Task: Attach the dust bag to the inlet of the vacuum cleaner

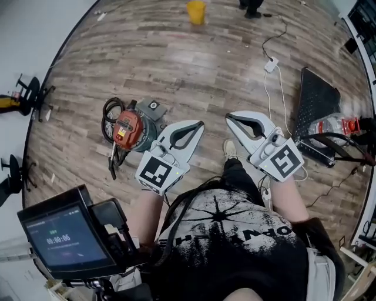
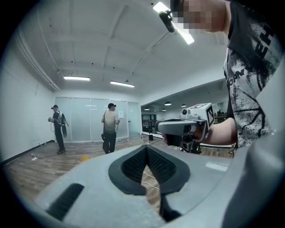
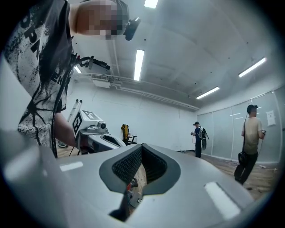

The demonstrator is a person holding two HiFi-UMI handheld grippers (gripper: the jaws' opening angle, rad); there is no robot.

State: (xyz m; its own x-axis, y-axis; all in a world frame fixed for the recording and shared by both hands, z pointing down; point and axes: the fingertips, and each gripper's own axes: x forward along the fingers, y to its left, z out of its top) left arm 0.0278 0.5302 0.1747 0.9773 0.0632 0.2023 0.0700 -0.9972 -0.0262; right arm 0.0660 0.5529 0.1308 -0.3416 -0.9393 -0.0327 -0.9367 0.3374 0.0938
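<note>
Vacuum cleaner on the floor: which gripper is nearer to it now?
Left. In the head view the left gripper sits just right of the vacuum cleaner; the right gripper is farther right, beyond the left one. Neither touches it.

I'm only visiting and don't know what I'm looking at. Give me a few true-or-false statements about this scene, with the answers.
1. The left gripper and the right gripper both have their jaws together with nothing between them. True.
2. The right gripper holds the vacuum cleaner. False: it lies on the wooden floor, apart from both grippers.
3. A yellow container stands touching the vacuum cleaner. False: it stands far off across the floor.
4. A person in a light shirt stands near a glass wall. True.
</note>
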